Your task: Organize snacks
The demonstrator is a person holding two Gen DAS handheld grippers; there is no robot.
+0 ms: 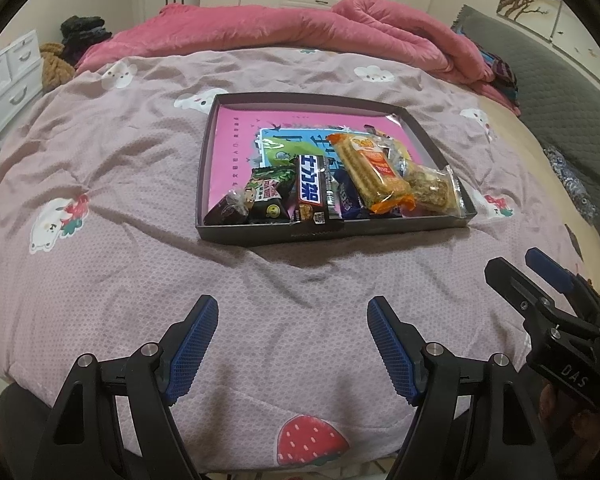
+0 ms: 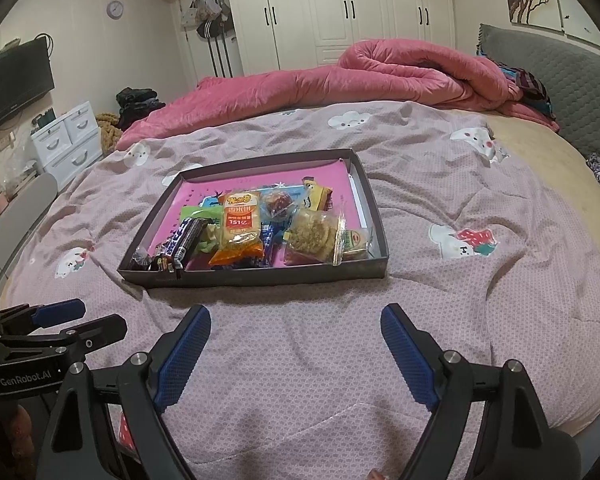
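A shallow dark box with a pink floor lies on the bed and holds several wrapped snacks at its near end. Among them are an orange biscuit pack, a dark chocolate bar, a green-and-black pouch and a clear bag of oat cake. My left gripper hovers open over the quilt short of the box, with nothing between its fingers. My right gripper is likewise open and empty, just to the right of the left one.
The bed is covered by a mauve quilt printed with bunnies and strawberries. A rolled pink duvet lies along the far side, a grey headboard at right. White drawers and a TV stand at left.
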